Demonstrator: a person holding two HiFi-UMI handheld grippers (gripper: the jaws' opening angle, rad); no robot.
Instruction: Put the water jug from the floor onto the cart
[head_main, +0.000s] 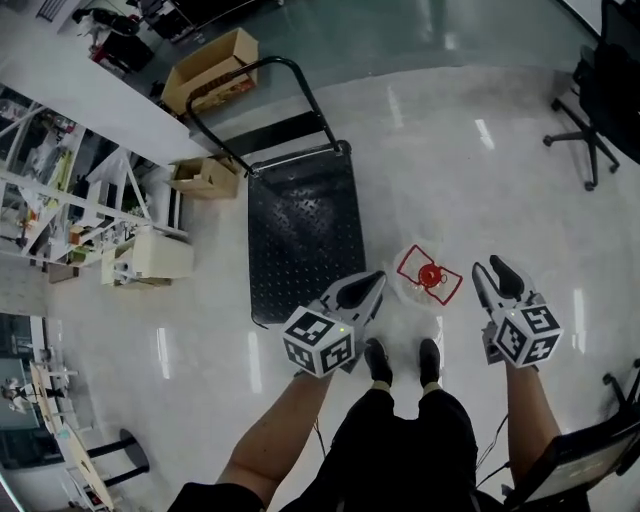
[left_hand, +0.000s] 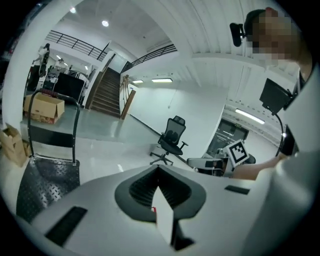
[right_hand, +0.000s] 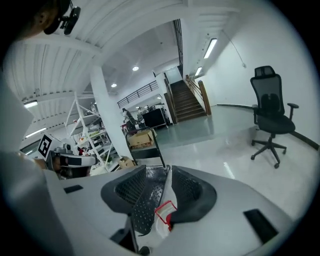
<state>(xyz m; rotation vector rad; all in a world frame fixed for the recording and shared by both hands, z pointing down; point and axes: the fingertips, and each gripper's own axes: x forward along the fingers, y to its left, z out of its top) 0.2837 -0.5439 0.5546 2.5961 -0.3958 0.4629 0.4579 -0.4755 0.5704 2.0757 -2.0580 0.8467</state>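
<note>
The clear water jug (head_main: 428, 277), with a red cap and a red handle frame, stands upright on the pale floor just ahead of the person's shoes. The black platform cart (head_main: 305, 235) sits to its left, its push handle at the far end. My left gripper (head_main: 372, 283) hangs just left of the jug over the cart's near corner, and its jaws look shut and empty (left_hand: 159, 170). My right gripper (head_main: 492, 272) hangs just right of the jug, open. The jug's red handle (right_hand: 165, 214) and the cart deck (right_hand: 150, 175) show through its gap (right_hand: 167, 172).
Cardboard boxes (head_main: 210, 68) (head_main: 205, 177) lie behind and left of the cart. White shelving (head_main: 60, 200) and a cream unit (head_main: 150, 255) line the left side. A black office chair (head_main: 595, 110) stands at the far right. The person's shoes (head_main: 378, 362) are just behind the jug.
</note>
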